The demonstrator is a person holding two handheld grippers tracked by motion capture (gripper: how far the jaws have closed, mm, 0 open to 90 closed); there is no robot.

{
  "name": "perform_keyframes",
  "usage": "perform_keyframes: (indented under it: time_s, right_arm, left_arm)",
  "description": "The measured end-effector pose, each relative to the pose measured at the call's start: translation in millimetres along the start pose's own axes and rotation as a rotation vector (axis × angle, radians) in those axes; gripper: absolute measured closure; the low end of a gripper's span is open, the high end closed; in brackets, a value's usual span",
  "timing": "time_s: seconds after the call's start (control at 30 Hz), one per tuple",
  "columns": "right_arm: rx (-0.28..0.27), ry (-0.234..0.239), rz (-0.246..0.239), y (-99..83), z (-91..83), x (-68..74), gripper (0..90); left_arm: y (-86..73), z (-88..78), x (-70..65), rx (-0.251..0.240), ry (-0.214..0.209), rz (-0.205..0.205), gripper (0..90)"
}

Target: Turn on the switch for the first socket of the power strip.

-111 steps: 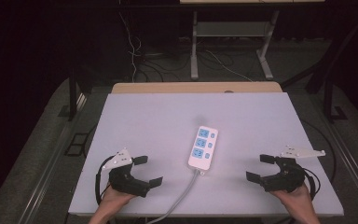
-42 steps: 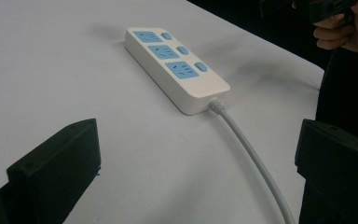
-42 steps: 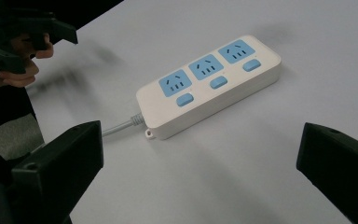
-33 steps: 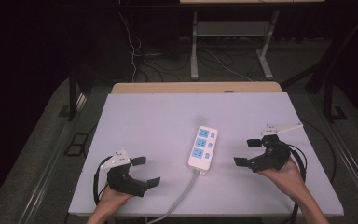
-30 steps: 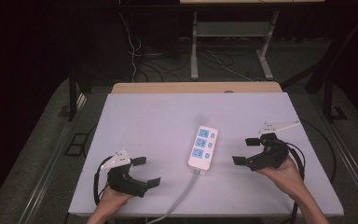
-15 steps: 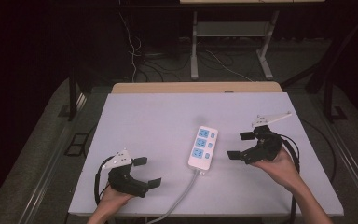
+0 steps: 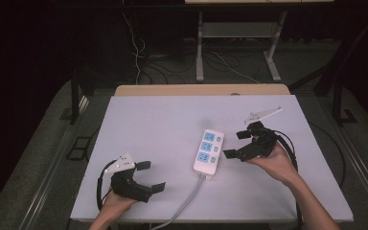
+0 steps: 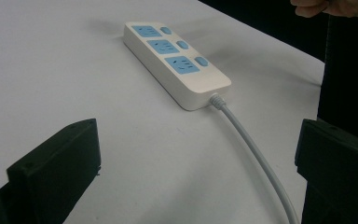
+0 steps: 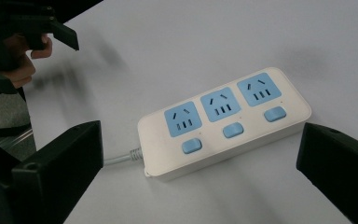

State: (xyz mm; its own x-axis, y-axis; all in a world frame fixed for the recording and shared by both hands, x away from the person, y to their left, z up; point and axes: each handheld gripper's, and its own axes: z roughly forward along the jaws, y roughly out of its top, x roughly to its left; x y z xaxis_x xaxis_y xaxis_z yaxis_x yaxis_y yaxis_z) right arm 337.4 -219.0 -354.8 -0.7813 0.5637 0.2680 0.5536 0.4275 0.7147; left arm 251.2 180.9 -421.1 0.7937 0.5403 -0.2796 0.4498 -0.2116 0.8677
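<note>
A white power strip (image 7: 209, 151) with three blue sockets and blue switches lies mid-table, its grey cable (image 7: 188, 199) running off the front edge. My right gripper (image 7: 233, 144) hovers open just right of the strip, its jaws pointing at the strip's long side. In the right gripper view the strip (image 9: 223, 122) lies between and beyond the spread jaws of that gripper (image 9: 200, 135). My left gripper (image 7: 151, 176) rests open near the front left, apart from the strip. The left gripper view shows the strip (image 8: 175, 58) and cable (image 8: 249, 149) ahead of its wide jaws (image 8: 198, 140).
The white table (image 7: 158, 120) has a wooden strip (image 7: 201, 89) along its far edge. Behind it stand metal desk legs (image 7: 200, 48) and loose cables (image 7: 134, 43) on a dark floor. The other gripper (image 9: 51, 28) and its hand sit far off in the right gripper view.
My right gripper has moved from the front right corner forward and left, up to the power strip's side. The left gripper and the strip have stayed still.
</note>
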Motion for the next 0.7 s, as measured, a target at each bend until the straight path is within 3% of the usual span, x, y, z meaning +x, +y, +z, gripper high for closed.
perform_keyframes:
  time_s: [0.7]
  right_arm:
    - [0.062,0.015,-0.013,12.4,27.3,-3.3,0.1]
  left_arm:
    - [-0.5,0.0,1.9,0.013,0.01,0.004,0.0]
